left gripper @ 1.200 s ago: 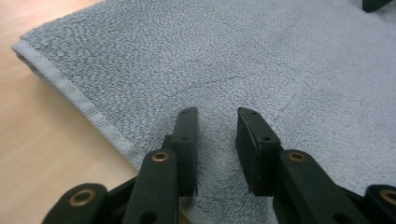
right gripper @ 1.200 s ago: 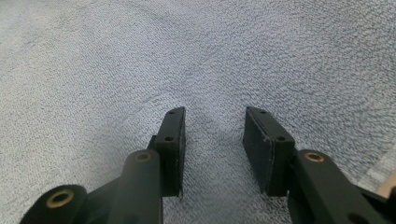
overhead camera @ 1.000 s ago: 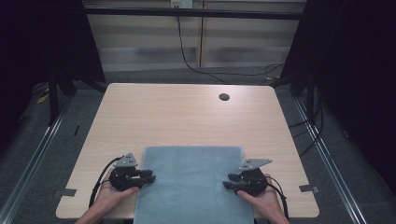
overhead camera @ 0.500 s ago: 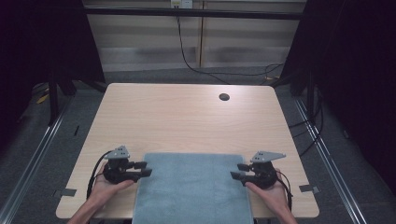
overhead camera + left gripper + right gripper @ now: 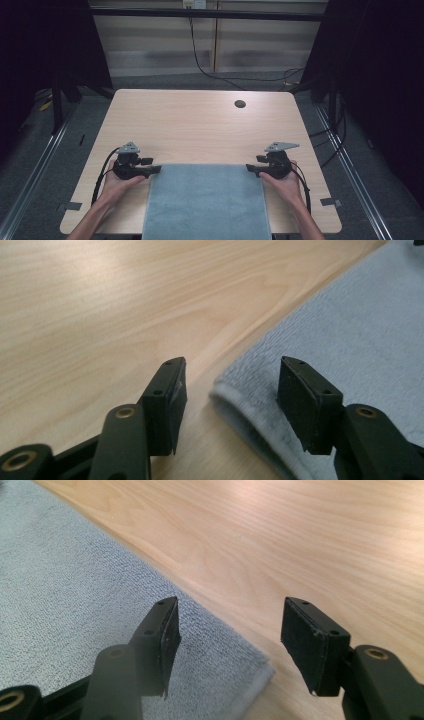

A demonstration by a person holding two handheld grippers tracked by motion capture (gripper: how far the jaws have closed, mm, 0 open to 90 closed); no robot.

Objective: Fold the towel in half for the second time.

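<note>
1. Two grippers are sitting at the far corners of a grey-blue towel that is lying flat on the surface, its near edge hanging over the person's side.
2. Left gripper: its jaws are standing spread and have just been opening; in the left gripper view the towel's corner is lying between them, nearer the right jaw, with neither pad pressing on it.
3. Right gripper: its jaws are likewise spread, having just been opening; the other corner is lying between them, partly under the left jaw, untouched.
4. Risk, as I judge it: with both corners released, a jaw withdrawing low could be snagging the thick hem and dragging the towel askew, and the overhanging part could be pulling the cloth off the surface.
</note>
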